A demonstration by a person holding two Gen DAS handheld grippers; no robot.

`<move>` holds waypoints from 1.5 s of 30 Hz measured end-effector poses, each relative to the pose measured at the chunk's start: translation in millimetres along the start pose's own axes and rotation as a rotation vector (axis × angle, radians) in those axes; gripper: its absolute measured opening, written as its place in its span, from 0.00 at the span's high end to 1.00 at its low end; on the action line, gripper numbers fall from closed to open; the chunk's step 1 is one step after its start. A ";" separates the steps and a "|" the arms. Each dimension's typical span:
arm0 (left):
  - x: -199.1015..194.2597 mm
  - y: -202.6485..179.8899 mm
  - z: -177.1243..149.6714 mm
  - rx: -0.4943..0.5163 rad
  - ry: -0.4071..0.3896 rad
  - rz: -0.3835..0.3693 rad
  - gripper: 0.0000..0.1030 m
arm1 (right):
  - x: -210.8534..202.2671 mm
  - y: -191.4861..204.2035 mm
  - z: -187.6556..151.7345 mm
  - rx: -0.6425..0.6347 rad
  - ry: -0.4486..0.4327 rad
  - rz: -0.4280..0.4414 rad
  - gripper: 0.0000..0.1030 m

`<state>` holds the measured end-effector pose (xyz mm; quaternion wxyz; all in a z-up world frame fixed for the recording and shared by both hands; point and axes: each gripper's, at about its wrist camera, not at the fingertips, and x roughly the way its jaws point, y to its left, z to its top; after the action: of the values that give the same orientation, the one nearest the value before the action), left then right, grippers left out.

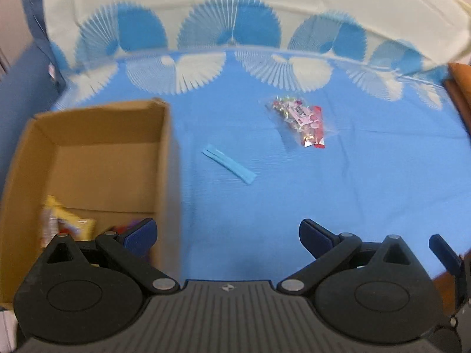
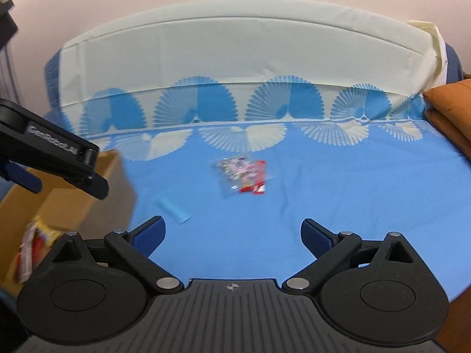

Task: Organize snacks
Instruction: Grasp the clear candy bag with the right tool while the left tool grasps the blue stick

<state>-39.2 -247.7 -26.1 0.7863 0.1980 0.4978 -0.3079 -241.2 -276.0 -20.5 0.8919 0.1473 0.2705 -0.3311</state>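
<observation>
Loosely bagged sweets (image 1: 297, 117), perhaps, beside box (image 1: 88, 153).

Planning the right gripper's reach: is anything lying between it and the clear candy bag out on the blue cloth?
Nothing visible blocks it. The right gripper is open, with bare blue cloth ahead up to the candy bag. A small blue packet lies left of that line, apart from the bag.
</observation>
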 end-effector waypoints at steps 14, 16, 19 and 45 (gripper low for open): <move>197.1 -16.6 91.8 -0.135 0.189 0.133 0.00 | 228.3 -59.0 31.3 0.017 0.108 0.088 0.02; 210.6 -12.8 95.4 -0.140 0.200 0.136 0.00 | 255.8 -66.9 33.0 0.080 0.127 0.101 0.02; 228.1 -6.9 98.2 -0.143 0.216 0.144 0.00 | 289.3 -77.7 30.7 0.192 0.161 0.112 0.02; 233.5 -9.1 80.3 -0.128 0.245 0.141 0.00 | 161.2 -150.8 -53.1 0.283 0.167 -0.060 0.11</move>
<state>81.1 -370.9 -203.1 0.7505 0.2181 0.5933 -0.1930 -260.5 -446.1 -169.6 0.8263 0.2904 0.2988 -0.3790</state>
